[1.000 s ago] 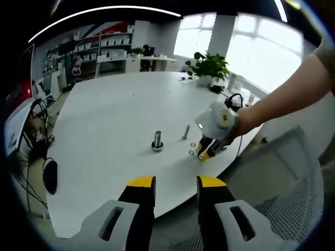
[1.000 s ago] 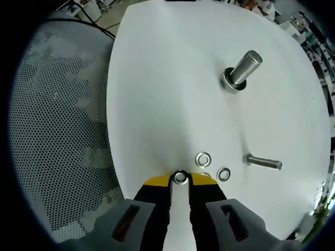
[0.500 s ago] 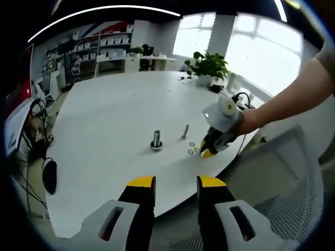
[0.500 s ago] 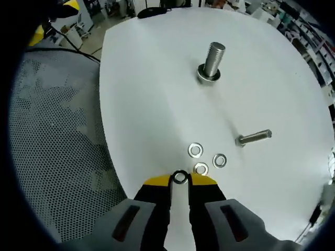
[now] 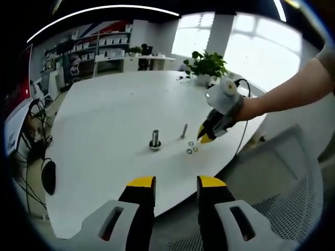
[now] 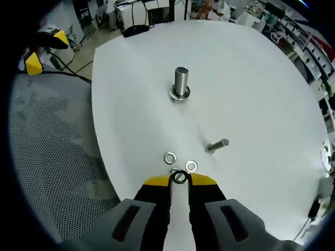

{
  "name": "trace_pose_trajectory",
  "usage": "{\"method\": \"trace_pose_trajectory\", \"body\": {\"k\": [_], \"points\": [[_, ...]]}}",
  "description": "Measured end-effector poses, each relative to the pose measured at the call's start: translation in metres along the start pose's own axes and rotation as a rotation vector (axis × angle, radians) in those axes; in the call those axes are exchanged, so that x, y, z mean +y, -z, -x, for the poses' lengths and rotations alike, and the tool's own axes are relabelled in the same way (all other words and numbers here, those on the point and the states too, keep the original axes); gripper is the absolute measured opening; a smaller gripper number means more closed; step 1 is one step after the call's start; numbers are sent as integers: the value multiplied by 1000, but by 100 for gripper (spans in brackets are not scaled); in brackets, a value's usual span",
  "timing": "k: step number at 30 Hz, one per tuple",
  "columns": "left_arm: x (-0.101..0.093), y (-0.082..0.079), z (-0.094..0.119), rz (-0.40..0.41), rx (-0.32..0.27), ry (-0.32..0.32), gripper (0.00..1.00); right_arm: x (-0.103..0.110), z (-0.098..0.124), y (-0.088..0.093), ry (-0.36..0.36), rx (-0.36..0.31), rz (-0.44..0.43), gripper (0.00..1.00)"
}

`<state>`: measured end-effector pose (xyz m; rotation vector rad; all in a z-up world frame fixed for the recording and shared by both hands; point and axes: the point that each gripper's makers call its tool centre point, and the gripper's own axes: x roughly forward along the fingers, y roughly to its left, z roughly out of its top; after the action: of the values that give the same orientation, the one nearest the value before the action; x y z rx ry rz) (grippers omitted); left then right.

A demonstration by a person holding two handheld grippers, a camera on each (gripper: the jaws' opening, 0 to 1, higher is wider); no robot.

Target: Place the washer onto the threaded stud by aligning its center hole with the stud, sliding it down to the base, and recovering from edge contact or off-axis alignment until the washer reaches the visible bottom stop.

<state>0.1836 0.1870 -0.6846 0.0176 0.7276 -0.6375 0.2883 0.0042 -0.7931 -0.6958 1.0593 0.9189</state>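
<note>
While right gripper [image 6: 179, 179] jaws pinch one washer [image 6: 179, 177], two washers [image 6: 169, 157] on table [image 6: 251, 94], left gripper [image 5: 176, 184] jaws apart.

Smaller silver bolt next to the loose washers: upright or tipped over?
Tipped over. The smaller silver bolt lies on its side on the white table, while the large threaded stud stands upright on its base.

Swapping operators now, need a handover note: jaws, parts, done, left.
Right gripper: shut on a washer, lifted off the white table.
Left gripper: open, holding nothing, back past the table edge.
Threaded stud stands upright mid-table; three spare washers and a loose bolt lie near the right gripper.
Done: washer picked.
Left: carry it to the stud, align the hole, slide it to the base.
</note>
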Motion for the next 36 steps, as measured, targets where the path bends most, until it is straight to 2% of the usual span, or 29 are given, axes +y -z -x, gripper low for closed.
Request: {"method": "trace_pose_trajectory", "body": {"k": [8,12,27,36], "points": [[1,-1,1,2,-9,-3,29,-21,13,-13,39,-35,-10,13],[1,-2,1,3,-9,-4,29,-29,17,-20,58,-36,22,13],[1,-3,1,4,-15,-7,29,-45,8,-37,69,-28,60,13],[2,-3,1,7,-20,-8,29,-45,2,-39,65,-14,66,13]]}}
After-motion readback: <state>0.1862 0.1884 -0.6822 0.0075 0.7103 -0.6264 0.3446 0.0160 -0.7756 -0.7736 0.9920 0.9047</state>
